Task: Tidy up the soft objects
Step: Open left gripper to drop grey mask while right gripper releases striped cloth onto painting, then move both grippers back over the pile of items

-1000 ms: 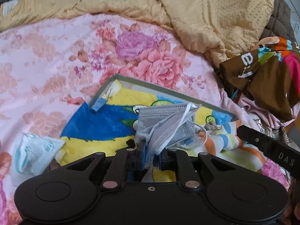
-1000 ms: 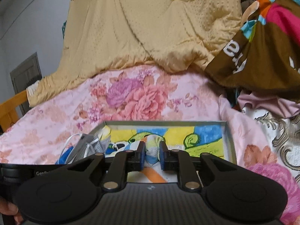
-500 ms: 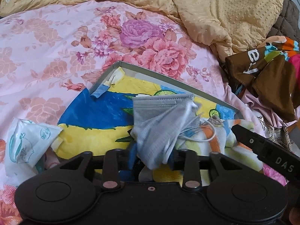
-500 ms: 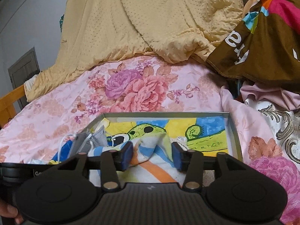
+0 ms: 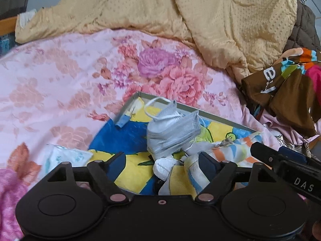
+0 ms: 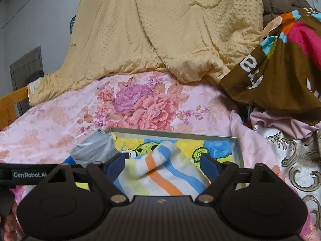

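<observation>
Lying just ahead of the left gripper (image 5: 161, 159), slightly right of its midline: a crumpled grey pleated face mask with white ear loops (image 5: 172, 131), resting in the shallow grey-rimmed tray with the blue, yellow and green cartoon lining (image 5: 220, 118). Opening, jaws spread wide, blue pads clear of the mask, gripping nothing; a bit of white cloth and the edge of the sock sit in the gap below the mask. Off to the left, on the pink floral bedspread (image 5: 60, 84) outside the tray, a pale sealed packet with teal print (image 5: 66, 156).

Further right, the right gripper (image 6: 162, 161), likewise opening wide, with the white sock striped in orange, blue and pale yellow (image 6: 160, 170) lying loose between its pads, touching neither as far as can be seen. Sock also inside the tray (image 6: 180, 133), beside the mask (image 6: 94, 150).

Compared with a second ago: both pairs of jaws then pinched nearly shut, the left on the mask, the right on the sock; both now released and settled on the tray lining, both grippers drawn slightly back and up.

Counted: one mask, one striped sock, one tray, one packet, two grippers. Behind, one tan dotted quilt (image 5: 230, 20); at the far right, one brown garment with bright patches and white letters (image 6: 280, 66).
</observation>
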`<action>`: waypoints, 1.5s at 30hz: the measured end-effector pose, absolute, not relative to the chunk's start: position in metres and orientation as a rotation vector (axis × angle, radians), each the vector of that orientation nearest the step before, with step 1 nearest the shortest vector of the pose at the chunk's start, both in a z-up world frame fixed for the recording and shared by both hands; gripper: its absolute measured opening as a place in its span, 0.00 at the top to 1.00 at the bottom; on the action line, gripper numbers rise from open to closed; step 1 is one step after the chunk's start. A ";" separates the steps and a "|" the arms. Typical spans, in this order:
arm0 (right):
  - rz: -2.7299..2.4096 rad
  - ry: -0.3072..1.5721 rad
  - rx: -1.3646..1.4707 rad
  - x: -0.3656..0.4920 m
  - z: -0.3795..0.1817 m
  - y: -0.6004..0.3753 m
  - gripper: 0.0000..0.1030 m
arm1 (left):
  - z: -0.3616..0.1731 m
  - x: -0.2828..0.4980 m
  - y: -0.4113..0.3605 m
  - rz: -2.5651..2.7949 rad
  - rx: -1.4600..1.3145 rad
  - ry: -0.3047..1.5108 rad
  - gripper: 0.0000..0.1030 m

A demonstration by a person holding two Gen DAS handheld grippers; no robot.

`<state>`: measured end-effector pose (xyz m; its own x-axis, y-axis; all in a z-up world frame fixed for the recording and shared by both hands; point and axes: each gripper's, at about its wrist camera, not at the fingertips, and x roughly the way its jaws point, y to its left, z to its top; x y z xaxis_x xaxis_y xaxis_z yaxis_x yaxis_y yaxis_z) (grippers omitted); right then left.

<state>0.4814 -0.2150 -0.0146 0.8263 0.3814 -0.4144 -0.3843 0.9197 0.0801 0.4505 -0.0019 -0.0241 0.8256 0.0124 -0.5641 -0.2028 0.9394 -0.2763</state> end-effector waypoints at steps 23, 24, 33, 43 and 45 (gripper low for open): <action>0.349 0.339 0.064 0.345 0.037 -0.260 0.00 | 0.019 0.295 -0.018 0.107 -0.371 0.458 0.01; 0.347 0.338 0.066 0.338 0.035 -0.261 0.00 | 0.019 0.290 -0.020 0.102 -0.364 0.454 0.01; 0.293 0.346 0.066 0.293 0.014 -0.268 0.00 | 0.014 0.240 -0.029 0.085 -0.393 0.409 0.01; 0.258 0.408 0.041 0.257 -0.003 -0.272 0.00 | -0.008 0.189 -0.030 0.098 -0.351 0.440 0.01; 0.246 0.431 0.048 0.251 -0.008 -0.274 0.00 | -0.013 0.182 -0.029 0.106 -0.361 0.456 0.01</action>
<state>0.2506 -0.2743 -0.0079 0.8794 0.2461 -0.4075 -0.2261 0.9692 0.0975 0.1816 -0.0291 -0.0127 0.8936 0.0200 -0.4485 -0.1798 0.9313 -0.3168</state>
